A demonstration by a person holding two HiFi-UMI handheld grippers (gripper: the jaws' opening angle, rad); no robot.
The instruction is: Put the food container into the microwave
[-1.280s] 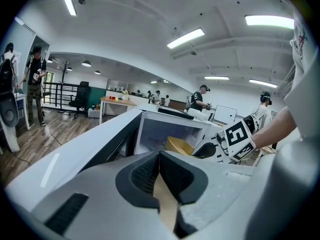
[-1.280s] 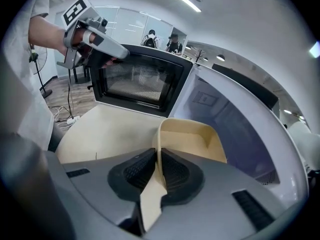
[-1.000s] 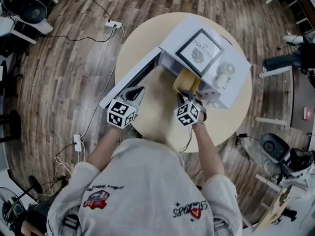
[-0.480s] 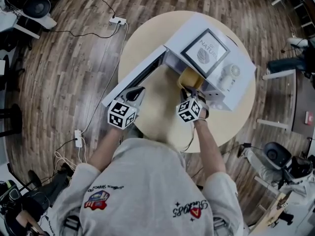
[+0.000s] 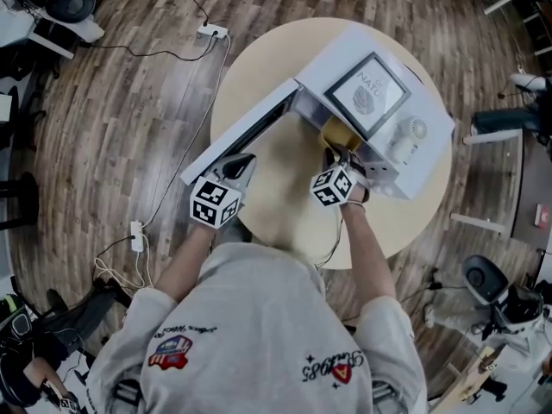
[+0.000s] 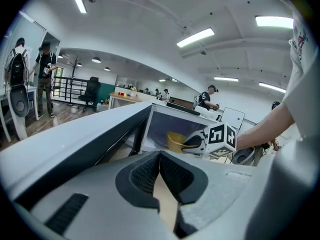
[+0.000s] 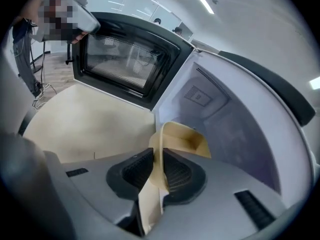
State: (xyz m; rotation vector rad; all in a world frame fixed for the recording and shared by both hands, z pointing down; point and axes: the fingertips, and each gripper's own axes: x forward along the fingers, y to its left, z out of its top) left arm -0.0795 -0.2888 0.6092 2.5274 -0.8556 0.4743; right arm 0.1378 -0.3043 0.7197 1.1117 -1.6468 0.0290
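The tan food container point(image 5: 337, 135) point(image 7: 181, 139) sits partly inside the white microwave's point(image 5: 405, 153) open cavity point(image 7: 220, 129). My right gripper point(image 5: 342, 164) point(image 7: 158, 166) is shut on the container's near rim, at the cavity mouth. In the left gripper view the container point(image 6: 176, 140) shows inside the opening beside the right gripper's marker cube. The microwave door point(image 5: 246, 132) point(image 7: 127, 59) stands swung open to the left. My left gripper point(image 5: 237, 167) point(image 6: 159, 170) is shut with nothing in it, close to the door's outer edge.
The microwave stands on a round beige table point(image 5: 276, 197). A framed picture point(image 5: 369, 96) and a small white fan point(image 5: 405, 136) lie on top of the microwave. Cables and a power strip point(image 5: 212, 32) lie on the wooden floor; chairs stand around.
The right gripper has pushed the container a little deeper into the microwave opening. The left gripper has stayed by the door.
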